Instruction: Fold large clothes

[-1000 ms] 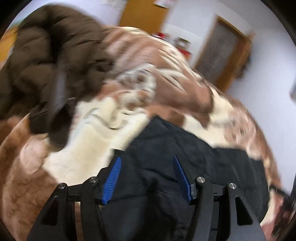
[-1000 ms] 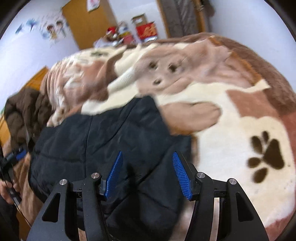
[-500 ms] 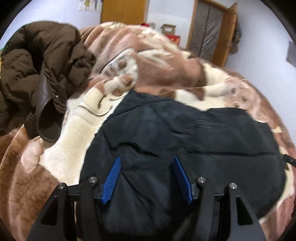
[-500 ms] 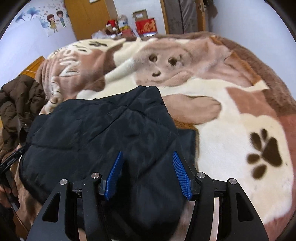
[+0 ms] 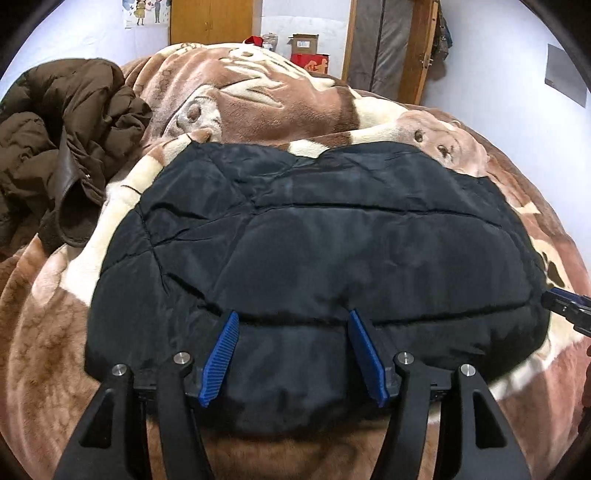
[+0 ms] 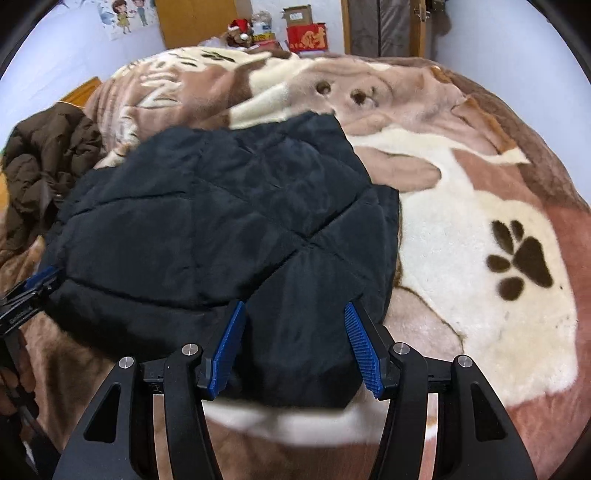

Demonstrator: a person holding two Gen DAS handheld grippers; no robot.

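A black quilted jacket [image 5: 332, 240] lies folded flat on the bed, with an upper layer over a lower one on its right side [image 6: 221, 221]. My left gripper [image 5: 293, 315] stands open over the jacket's near edge; the quilting seam runs unbroken under its fingertips. The right gripper [image 6: 294, 304] stands open over the near right part of the jacket, both blue pads bare. Each gripper shows in the other's view: the right gripper [image 5: 565, 306] at the jacket's right end, the left gripper [image 6: 33, 288] at its left end.
A brown and cream plush blanket [image 6: 461, 221] with paw prints covers the bed. A crumpled brown padded coat [image 5: 55, 147] lies at the left. Boxes [image 6: 306, 33] and a wooden cupboard [image 5: 210, 18] stand beyond the bed's far end. A hand [image 6: 14, 376] shows at the left edge.
Both grippers have drawn back toward the jacket's near edge, which now shows below the fingertips. The left view has swung right, so the jacket is centred and the brown coat sits further left.
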